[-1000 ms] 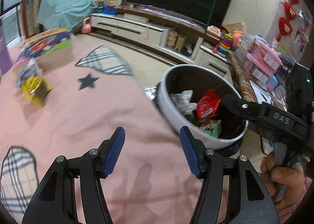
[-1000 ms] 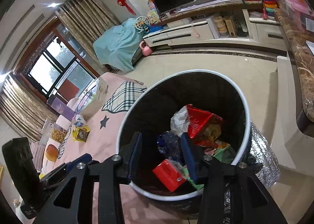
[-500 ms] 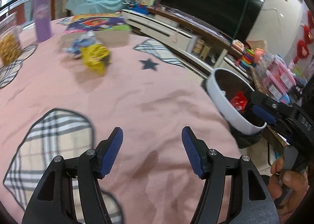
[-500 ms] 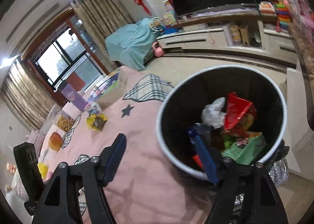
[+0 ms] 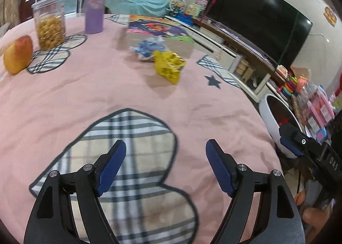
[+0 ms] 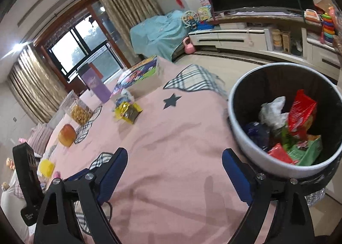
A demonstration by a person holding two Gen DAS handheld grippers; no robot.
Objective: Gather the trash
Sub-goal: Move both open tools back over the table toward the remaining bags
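Now both tools point(image 5: 165, 169) point(image 6: 174, 176) opening, empty

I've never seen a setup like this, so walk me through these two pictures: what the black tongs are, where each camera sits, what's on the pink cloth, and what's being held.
There is no robot here. A person holds a two-finger tool in each hand, and each tool carries a wide-angle camera that looks forward along its fingers.

The left wrist view shows the left gripper over the pink cloth. The right wrist view shows the right gripper beside the trash bin.

Both grippers' jaws are opening, with nothing between them.

On the cloth lie a yellow wrapper and a blue wrapper, likely the trash left to collect. Also there: a snack jar, a purple tube, a fruit and a colourful box. The bin already holds wrappers.
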